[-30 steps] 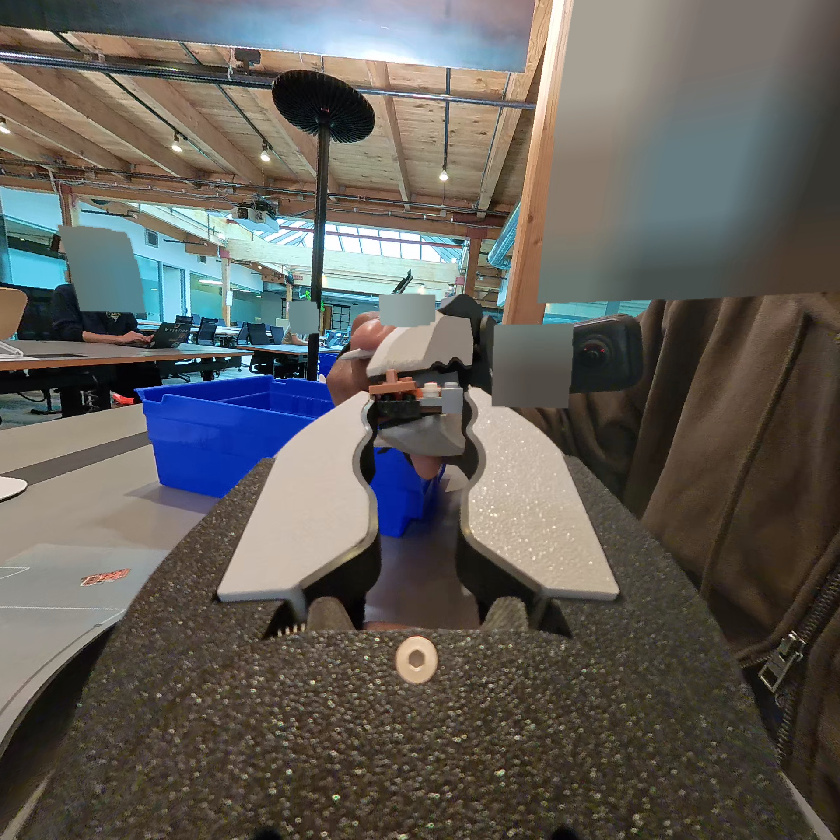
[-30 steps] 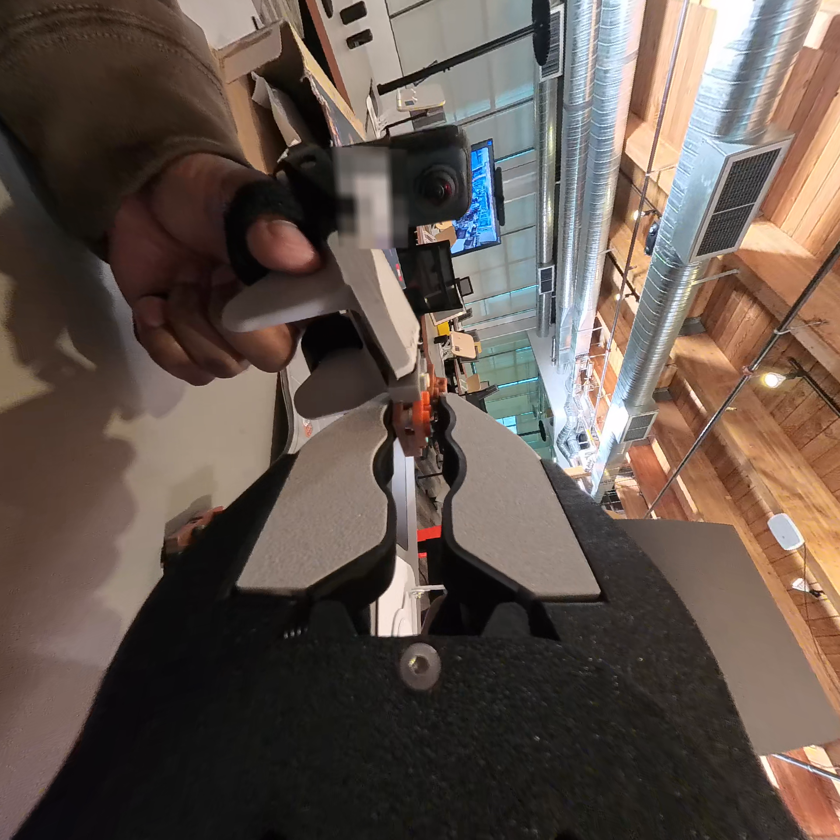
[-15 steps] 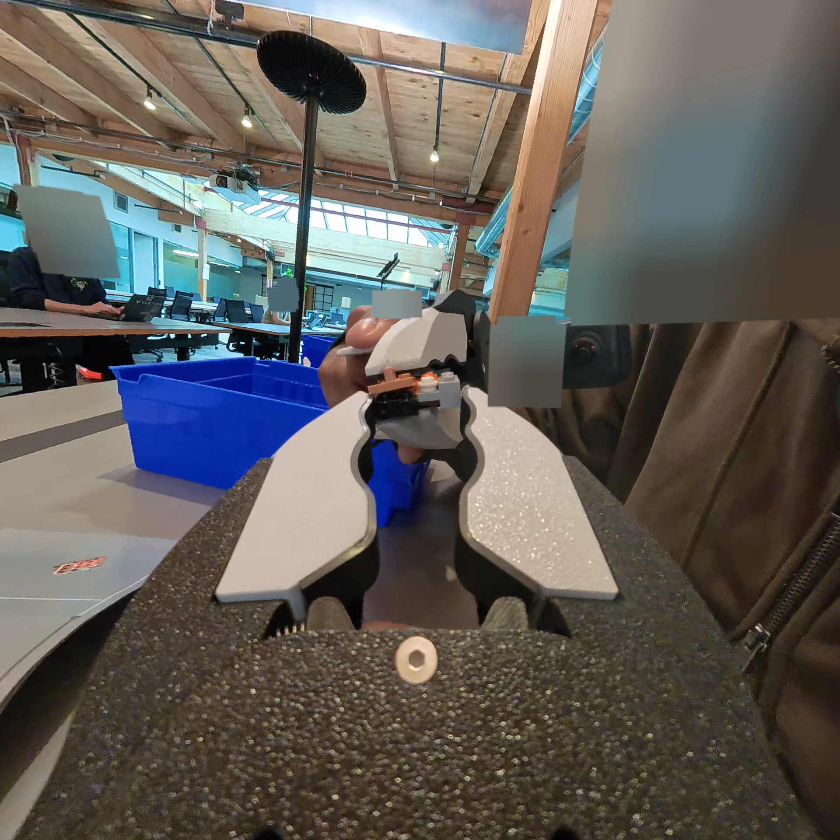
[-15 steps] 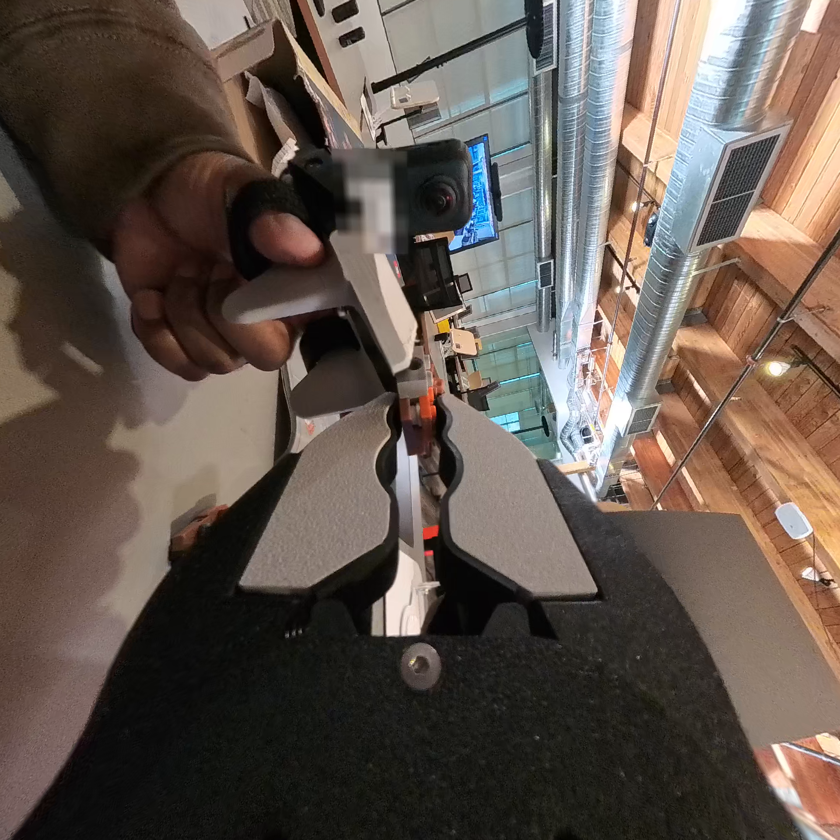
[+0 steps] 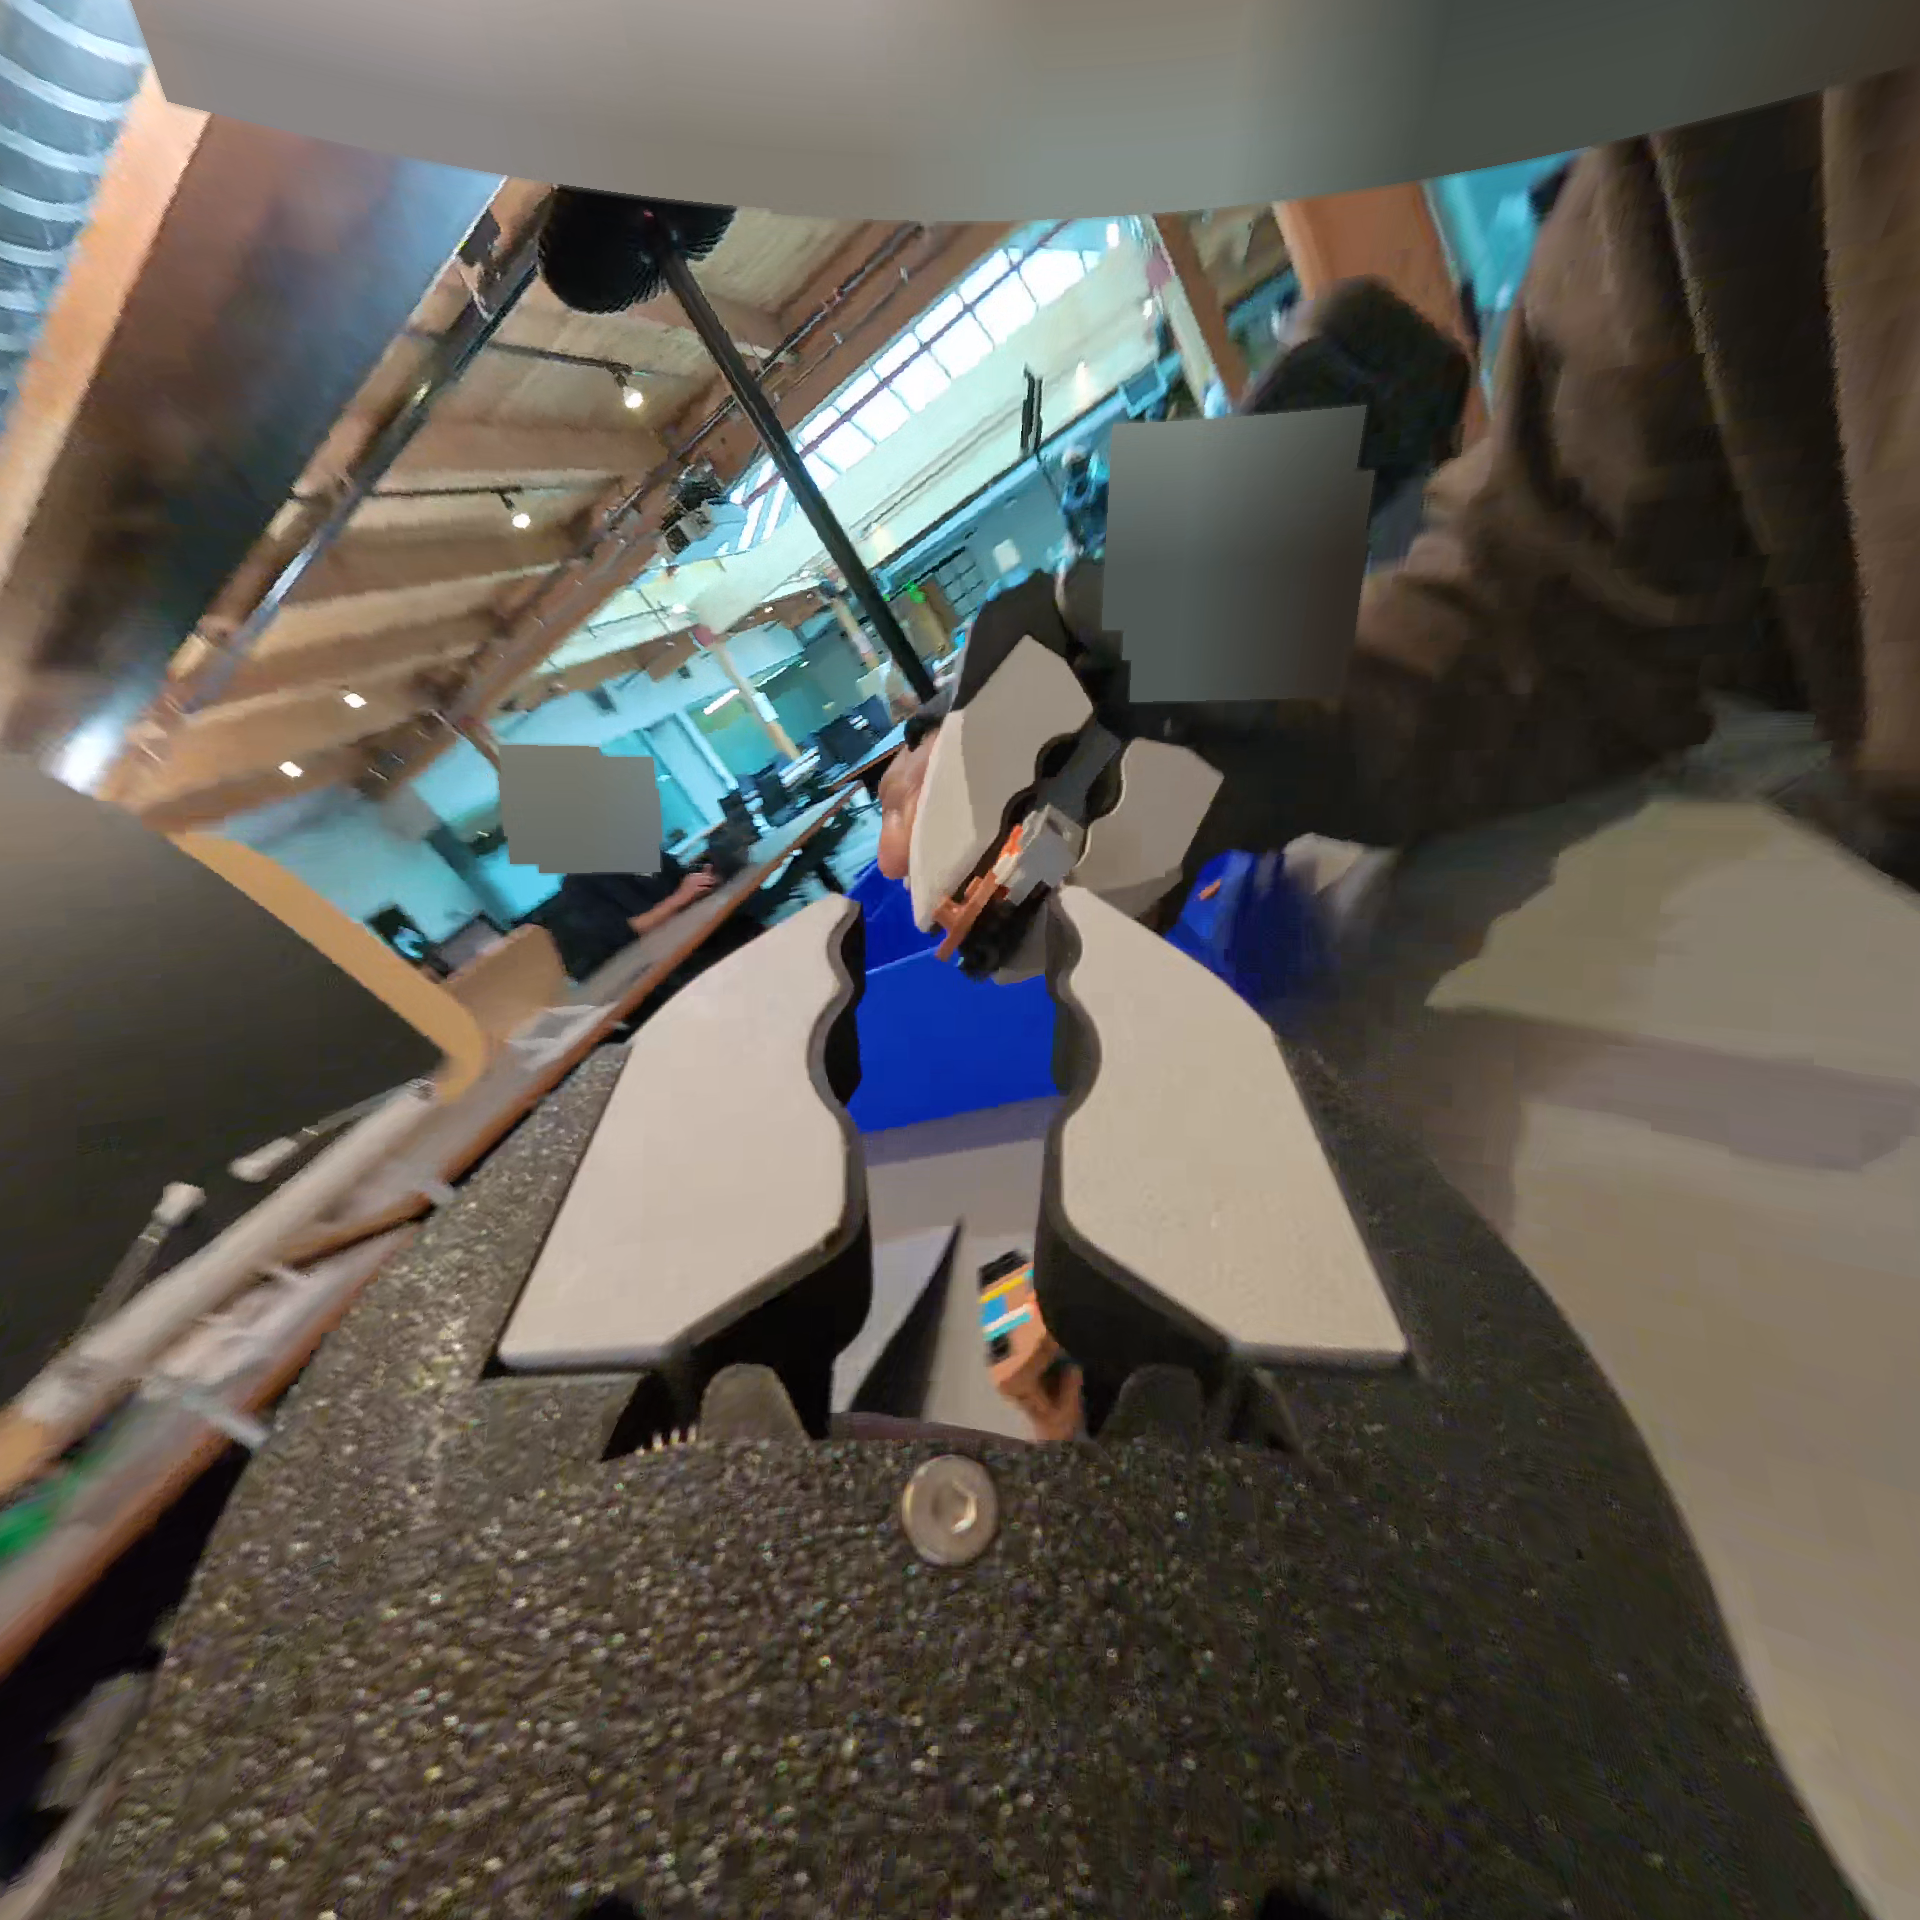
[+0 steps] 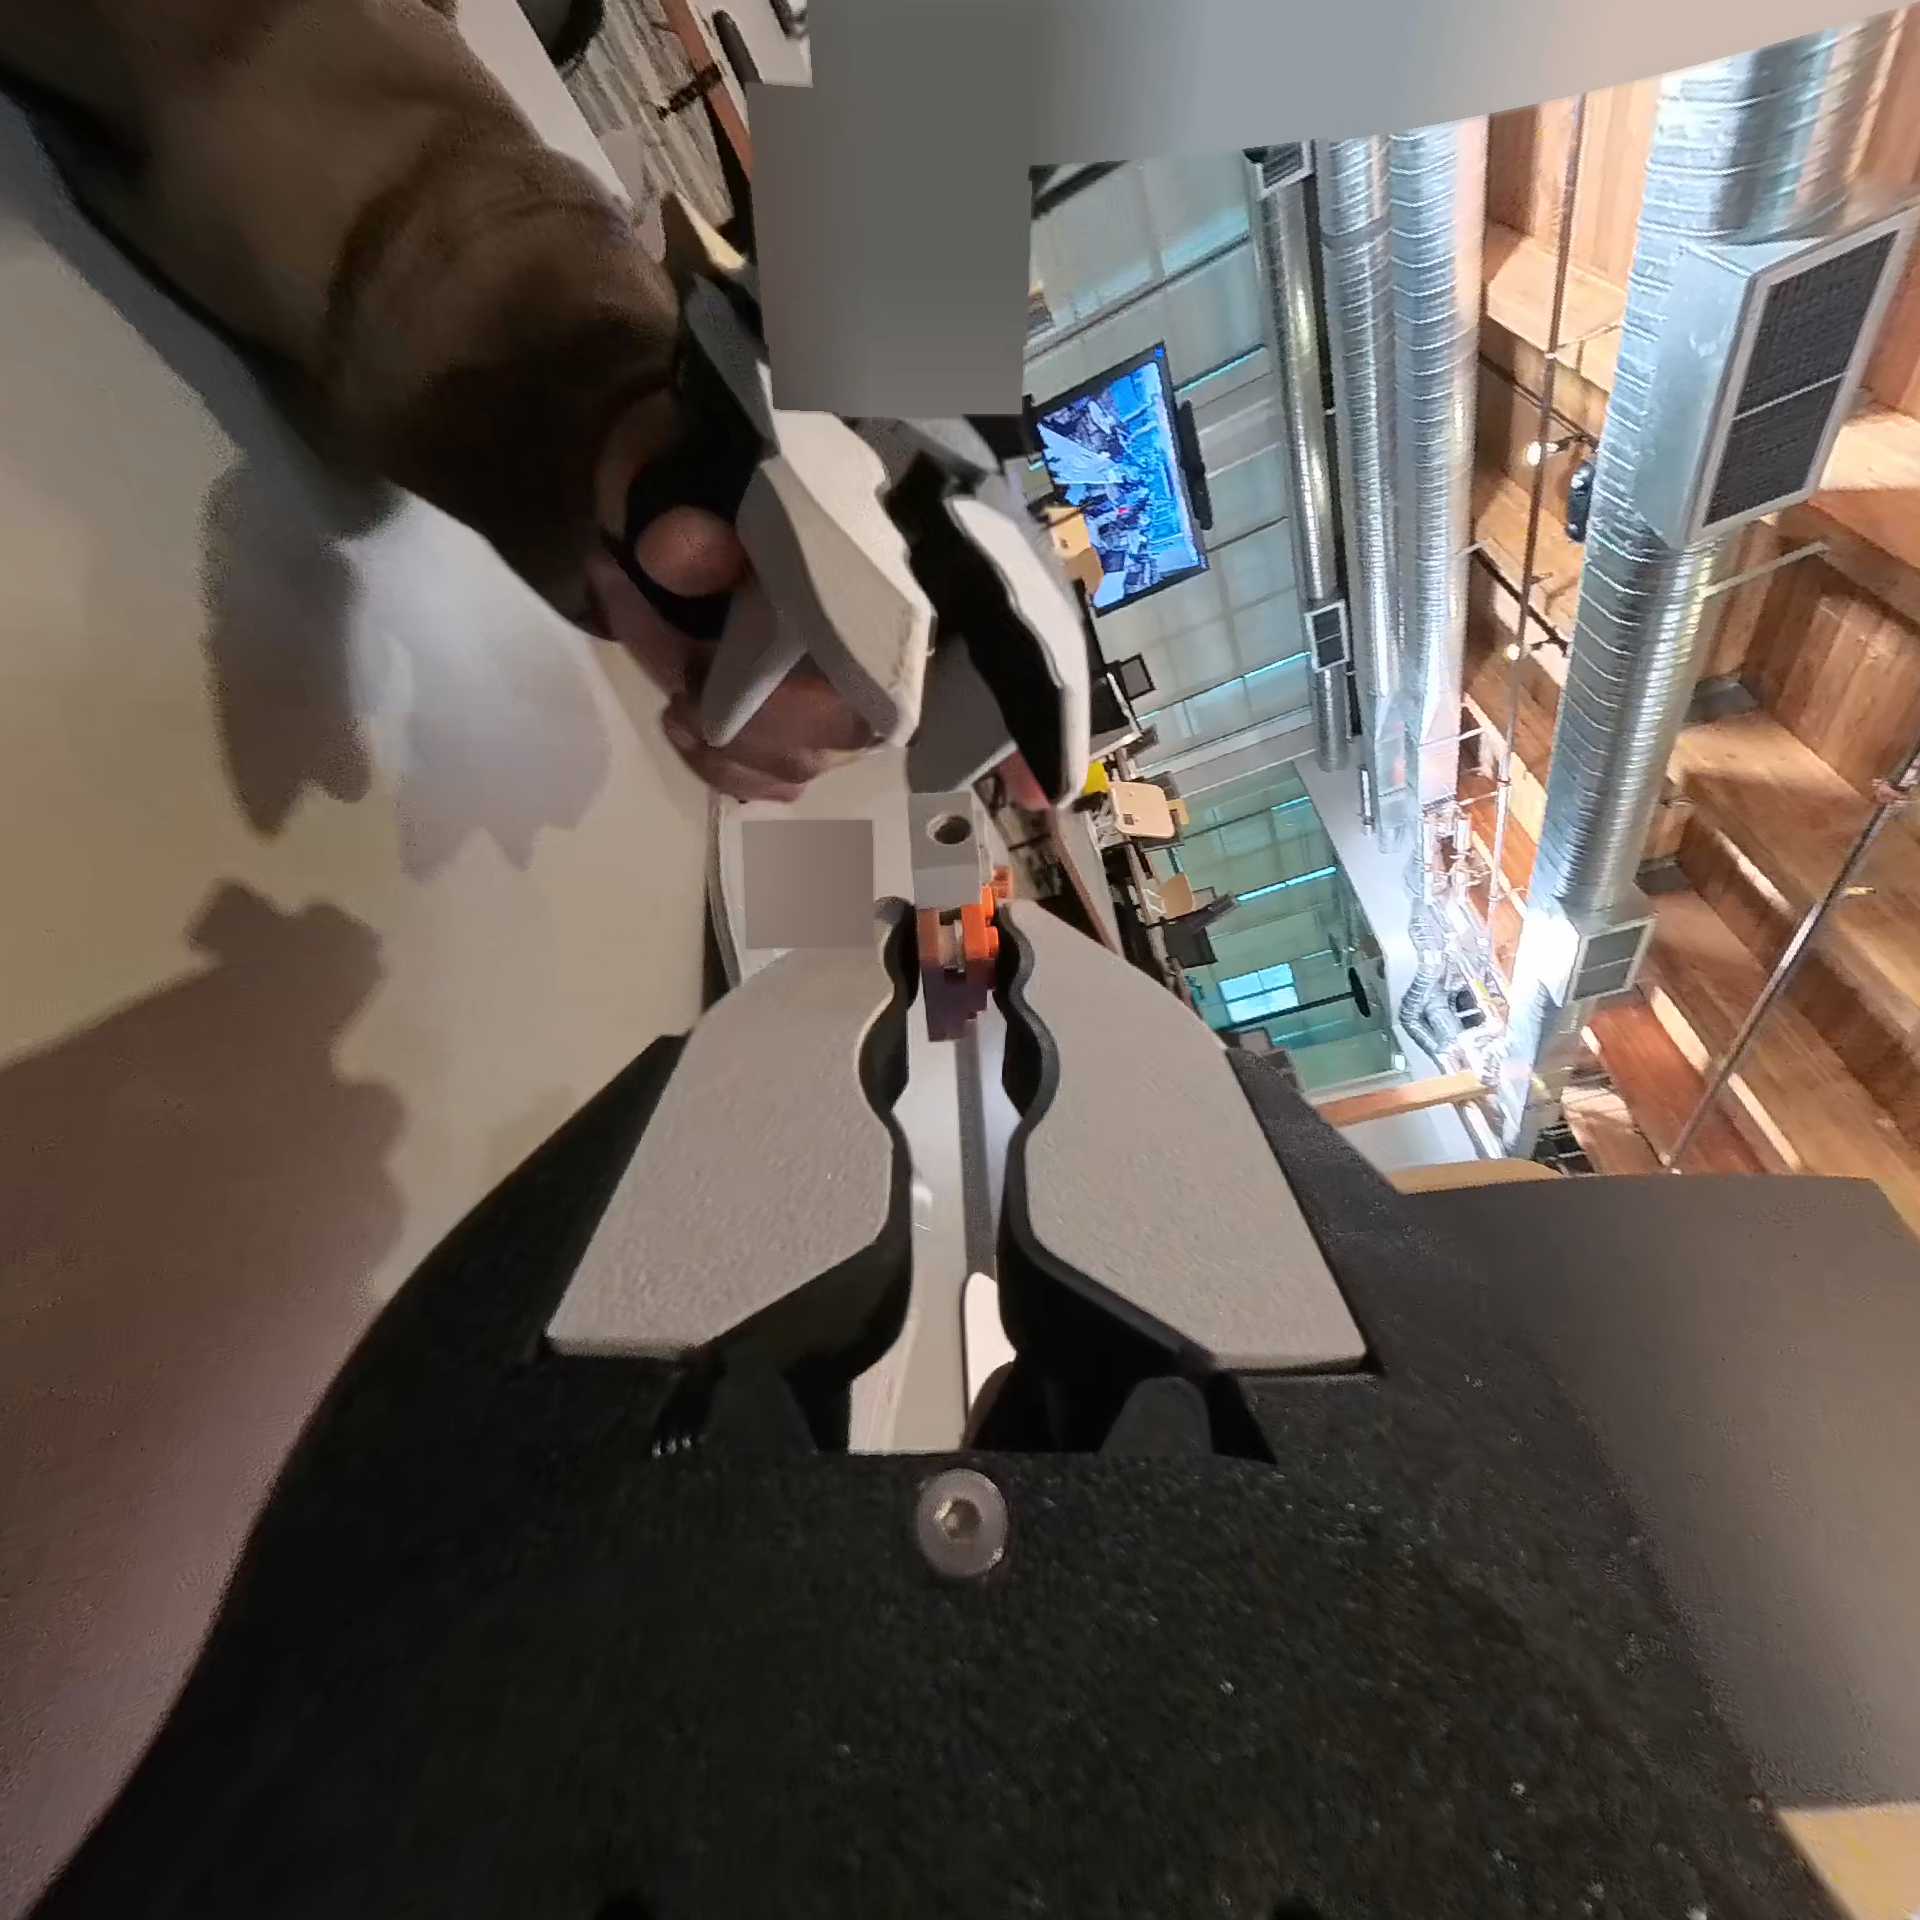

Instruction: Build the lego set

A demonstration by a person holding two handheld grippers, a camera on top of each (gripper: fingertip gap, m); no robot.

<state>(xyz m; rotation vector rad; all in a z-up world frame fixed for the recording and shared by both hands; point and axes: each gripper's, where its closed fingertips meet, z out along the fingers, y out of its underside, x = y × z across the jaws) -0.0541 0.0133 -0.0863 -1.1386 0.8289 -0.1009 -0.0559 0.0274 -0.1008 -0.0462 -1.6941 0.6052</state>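
Between the right hand-held gripper (image 6: 954, 935) tips sits a pinched lego piece (image 6: 951, 914), left hand-held gripper (image 5: 951, 925) spread

We hold our left claw (image 5: 951, 940) with its fingers parted and nothing between them. Our right claw (image 6: 954, 935) is pinched narrow at its tips. Each hand (image 6: 717, 623) wraps a handle, brown sleeves (image 5: 1538, 623) at the wrists; the two claws seem just apart.

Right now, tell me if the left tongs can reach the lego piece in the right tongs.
Likely yes: the left tongs are open and empty; the lego piece juts from the right tongs just ahead, unobstructed.
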